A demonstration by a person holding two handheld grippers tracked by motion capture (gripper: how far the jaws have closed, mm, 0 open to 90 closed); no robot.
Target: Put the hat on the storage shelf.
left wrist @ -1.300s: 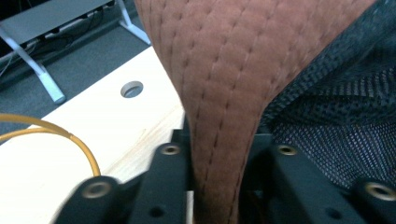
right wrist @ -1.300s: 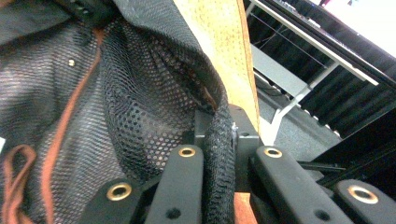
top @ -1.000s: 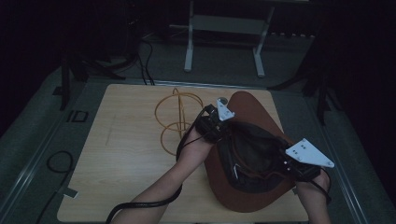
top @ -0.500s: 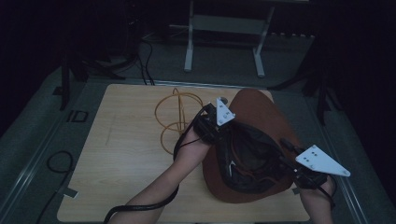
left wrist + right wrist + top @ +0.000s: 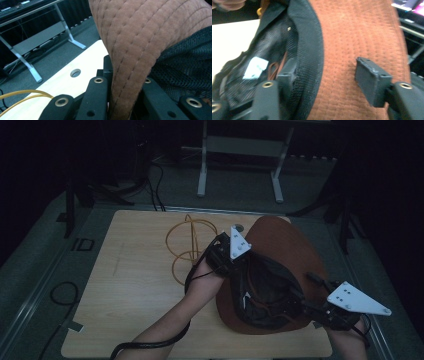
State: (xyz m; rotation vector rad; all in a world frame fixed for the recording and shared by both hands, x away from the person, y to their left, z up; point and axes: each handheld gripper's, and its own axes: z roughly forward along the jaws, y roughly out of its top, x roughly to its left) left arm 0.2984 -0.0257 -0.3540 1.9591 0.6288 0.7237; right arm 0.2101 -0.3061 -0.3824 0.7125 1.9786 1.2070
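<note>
Gripping one brown hat (image 5: 280, 252) — two grippers: left gripper (image 5: 235, 262), right gripper (image 5: 305, 307).

The left gripper (image 5: 120, 100) has its black jaws closed on the folded brown quilted brim of a hat (image 5: 140, 42), which rises between them. Black mesh lining (image 5: 185, 67) lies to the right. Left of the jaws is a pale table (image 5: 85, 62) with a round hole (image 5: 75, 73) and a yellow cable (image 5: 22, 96). Beyond stands a metal stand (image 5: 37, 40) on dark floor.

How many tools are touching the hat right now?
2. The left tool pinches the hat brim at its left edge; the right tool straddles the brim and black inner band near the person.
</note>
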